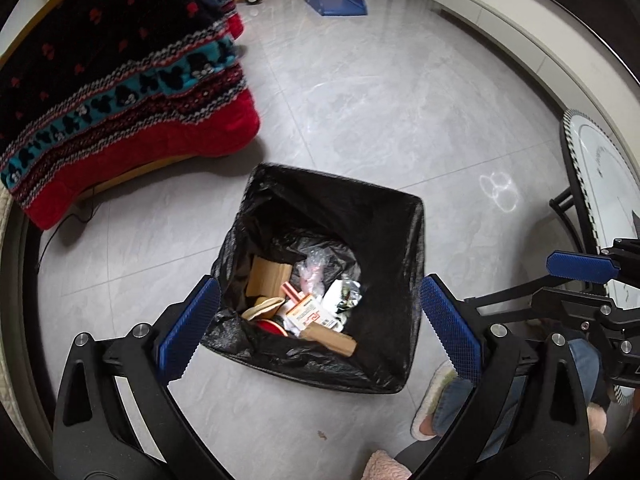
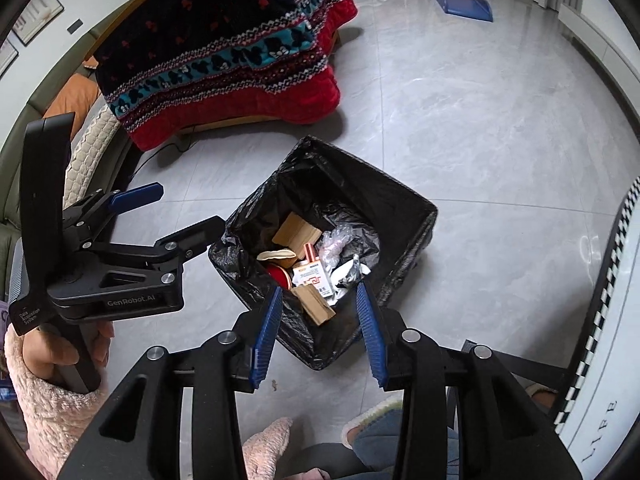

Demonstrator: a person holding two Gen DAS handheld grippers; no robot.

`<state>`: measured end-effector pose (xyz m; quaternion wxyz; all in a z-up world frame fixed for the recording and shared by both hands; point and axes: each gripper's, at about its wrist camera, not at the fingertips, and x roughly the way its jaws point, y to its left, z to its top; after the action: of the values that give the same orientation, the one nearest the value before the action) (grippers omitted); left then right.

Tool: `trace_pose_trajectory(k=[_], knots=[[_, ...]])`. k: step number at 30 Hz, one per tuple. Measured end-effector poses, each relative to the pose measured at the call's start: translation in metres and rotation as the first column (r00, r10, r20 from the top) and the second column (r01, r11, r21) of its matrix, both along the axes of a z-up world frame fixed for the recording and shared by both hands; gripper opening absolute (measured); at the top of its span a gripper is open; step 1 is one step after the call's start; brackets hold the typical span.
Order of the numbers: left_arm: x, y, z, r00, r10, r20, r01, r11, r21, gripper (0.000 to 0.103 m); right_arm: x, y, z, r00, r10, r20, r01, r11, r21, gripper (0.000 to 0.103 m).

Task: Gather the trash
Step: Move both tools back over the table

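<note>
Red-and-navy patterned knit blanket (image 1: 120,92) drapes a low seat at far left of the grey tile floor (image 1: 360,120). Left gripper (image 1: 316,324): blue-padded fingers spread wide, empty, above the near rim of the square bin lined with black plastic bag (image 1: 340,200). Inside the bin: brown cardboard pieces (image 1: 266,276), white-and-orange printed carton (image 1: 310,314), crumpled clear wrap (image 1: 316,268). Right gripper (image 2: 320,332): fingers apart, empty, above the bin's near corner.
</note>
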<state>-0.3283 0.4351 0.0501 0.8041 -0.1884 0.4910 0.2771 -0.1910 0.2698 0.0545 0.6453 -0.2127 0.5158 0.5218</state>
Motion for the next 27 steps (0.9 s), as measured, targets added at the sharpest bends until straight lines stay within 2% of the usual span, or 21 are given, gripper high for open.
trace_pose_trajectory(k=[10,16,19,22,27], knots=[[0.070,-0.058,0.031,0.987,-0.161,0.028,0.160,0.987,0.033,0.097,0.063,-0.082,0.019,0.990,-0.140,0.025,0.139,0.990,0.026,0.044],[0.124,-0.107,0.049,0.959,-0.279,0.042,0.277,0.960,0.049,0.097,0.111,-0.148,0.028,0.964,-0.264,0.039,0.262,0.964,0.043,0.049],[0.155,-0.137,0.058,0.937,-0.342,0.065,0.339,0.940,0.046,0.097,0.137,-0.187,0.030,0.940,-0.339,0.043,0.337,0.940,0.050,0.052],[0.189,-0.175,0.062,0.905,-0.418,0.077,0.416,0.909,0.043,0.097,0.163,-0.231,0.030,0.907,-0.419,0.046,0.416,0.908,0.051,0.054],[0.246,-0.247,0.061,0.831,-0.553,0.069,0.552,0.833,0.035,0.097,0.206,-0.308,0.029,0.837,-0.544,0.053,0.542,0.839,0.042,0.054]])
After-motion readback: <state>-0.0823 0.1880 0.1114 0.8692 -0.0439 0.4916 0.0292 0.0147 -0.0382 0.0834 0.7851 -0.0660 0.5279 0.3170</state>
